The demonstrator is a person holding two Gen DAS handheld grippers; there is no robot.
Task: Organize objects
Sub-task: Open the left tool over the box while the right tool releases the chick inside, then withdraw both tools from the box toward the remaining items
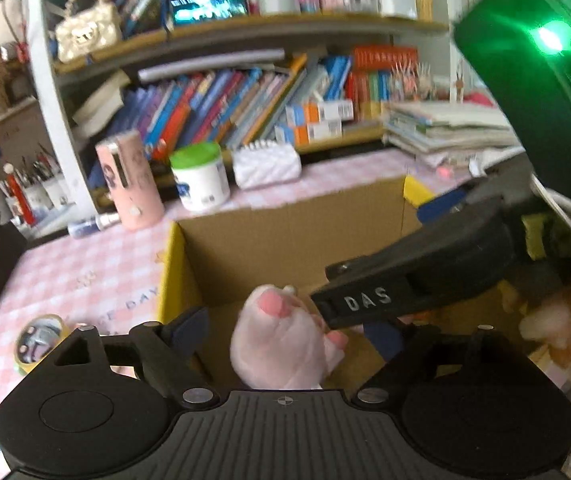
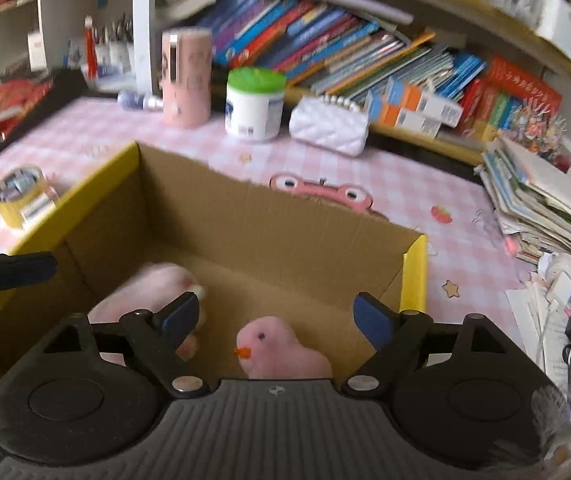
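Two pink plush toys [image 2: 281, 348] in one cardboard box [image 2: 269, 216]

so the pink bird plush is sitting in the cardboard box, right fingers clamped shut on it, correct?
Not quite. The pink bird plush is in the cardboard box, but the right gripper is open: in the right wrist view its blue-padded fingers stand wide apart on either side of the plush, with clear gaps and no visible contact.
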